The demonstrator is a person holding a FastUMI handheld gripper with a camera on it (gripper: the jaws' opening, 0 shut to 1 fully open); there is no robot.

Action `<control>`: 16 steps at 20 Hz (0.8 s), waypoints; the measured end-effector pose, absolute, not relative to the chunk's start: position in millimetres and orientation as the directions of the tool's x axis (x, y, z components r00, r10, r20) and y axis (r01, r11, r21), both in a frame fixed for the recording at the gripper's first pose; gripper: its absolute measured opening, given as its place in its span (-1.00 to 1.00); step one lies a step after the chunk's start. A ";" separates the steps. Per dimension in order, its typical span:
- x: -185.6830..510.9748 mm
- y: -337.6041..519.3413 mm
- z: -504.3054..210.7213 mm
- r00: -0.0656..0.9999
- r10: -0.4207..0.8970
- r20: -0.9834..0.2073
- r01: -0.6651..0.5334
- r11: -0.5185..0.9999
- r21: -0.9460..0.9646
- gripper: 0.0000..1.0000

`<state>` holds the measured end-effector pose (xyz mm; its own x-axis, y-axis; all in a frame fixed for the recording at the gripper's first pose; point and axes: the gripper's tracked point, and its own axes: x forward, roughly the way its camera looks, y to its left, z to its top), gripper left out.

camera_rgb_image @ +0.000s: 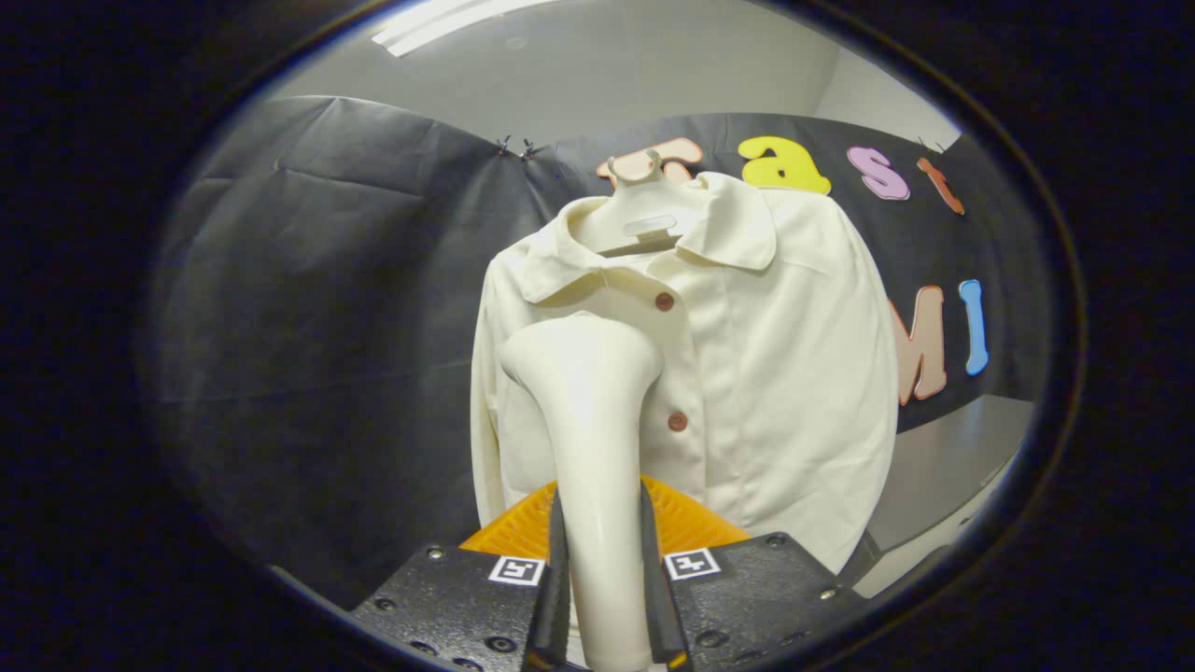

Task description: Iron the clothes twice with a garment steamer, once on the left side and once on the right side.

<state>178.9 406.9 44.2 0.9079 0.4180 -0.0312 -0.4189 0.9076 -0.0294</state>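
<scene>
A cream button-up shirt (766, 373) hangs on a pale hanger (646, 217) in front of the black booth wall. My gripper (602, 551) is shut on the handle of a cream garment steamer (588, 401), both fingers pressing its sides. The steamer rises upright from between the fingers, and its wide head covers the shirt's left front panel just left of the button strip, below the collar. Whether the head touches the cloth I cannot tell. Two brown buttons (664, 301) show beside the head.
The black cloth wall (317, 327) stands behind and to the left of the shirt. A grey surface (943, 476) lies low to the right of the shirt.
</scene>
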 end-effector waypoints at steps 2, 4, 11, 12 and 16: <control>183.3 413.5 40.4 0.914 0.404 -0.024 -0.404 0.914 -0.013 -0.36; 189.9 422.2 29.0 0.914 0.402 -0.058 -0.402 0.916 0.010 -0.34; 206.6 432.1 -6.0 0.917 0.376 -0.136 -0.378 0.926 0.010 -0.32; 208.3 433.4 -11.2 0.918 0.369 -0.145 -0.373 0.928 0.002 -0.33; 211.6 437.3 -32.3 0.921 0.347 -0.177 -0.354 0.935 -0.006 -0.36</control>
